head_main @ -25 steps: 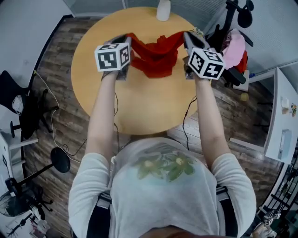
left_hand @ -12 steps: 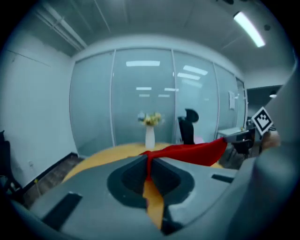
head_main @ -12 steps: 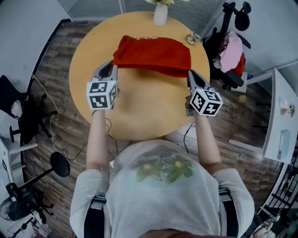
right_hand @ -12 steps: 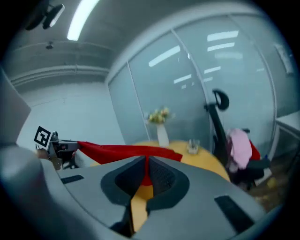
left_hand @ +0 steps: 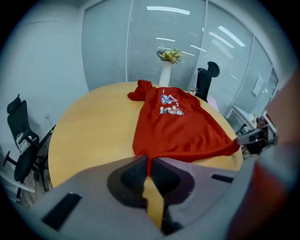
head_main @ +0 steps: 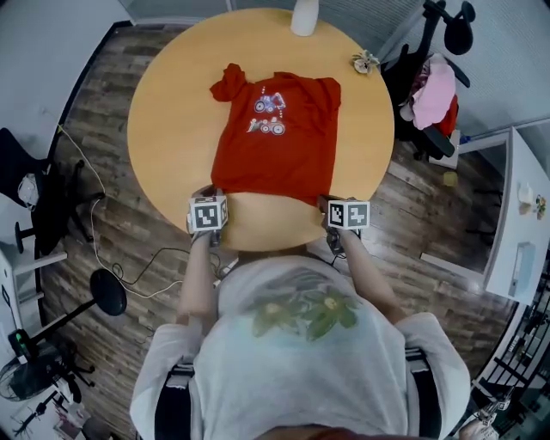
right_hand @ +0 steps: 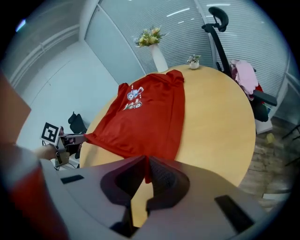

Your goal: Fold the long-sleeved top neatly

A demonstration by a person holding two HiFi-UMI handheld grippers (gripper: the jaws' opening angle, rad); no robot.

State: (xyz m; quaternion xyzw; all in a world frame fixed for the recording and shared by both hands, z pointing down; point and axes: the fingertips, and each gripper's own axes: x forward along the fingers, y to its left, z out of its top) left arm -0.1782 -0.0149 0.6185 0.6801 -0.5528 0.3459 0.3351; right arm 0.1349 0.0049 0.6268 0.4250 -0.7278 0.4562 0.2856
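Observation:
The red long-sleeved top (head_main: 273, 142) lies spread on the round wooden table (head_main: 172, 129), printed side up, its hem toward the near edge. One sleeve is bunched at the far left (head_main: 229, 83). My left gripper (head_main: 212, 197) is shut on the hem's left corner, and the red cloth (left_hand: 178, 131) runs into its closed jaws (left_hand: 148, 164). At the hem's right corner my right gripper (head_main: 331, 206) is shut on the fabric (right_hand: 145, 117), pinched between its pads (right_hand: 146, 171). Between the two grippers the hem is stretched taut.
A white vase (head_main: 303, 17) with flowers stands at the table's far edge, and a small plant (head_main: 366, 62) at the far right. An office chair draped with pink clothing (head_main: 430, 90) is right of the table. Cables (head_main: 129, 275) trail on the wooden floor at left.
Both grippers pulled the top from a raised bunch at the far side back toward the near edge. It now lies flat and spread, with the grippers low at the table's rim.

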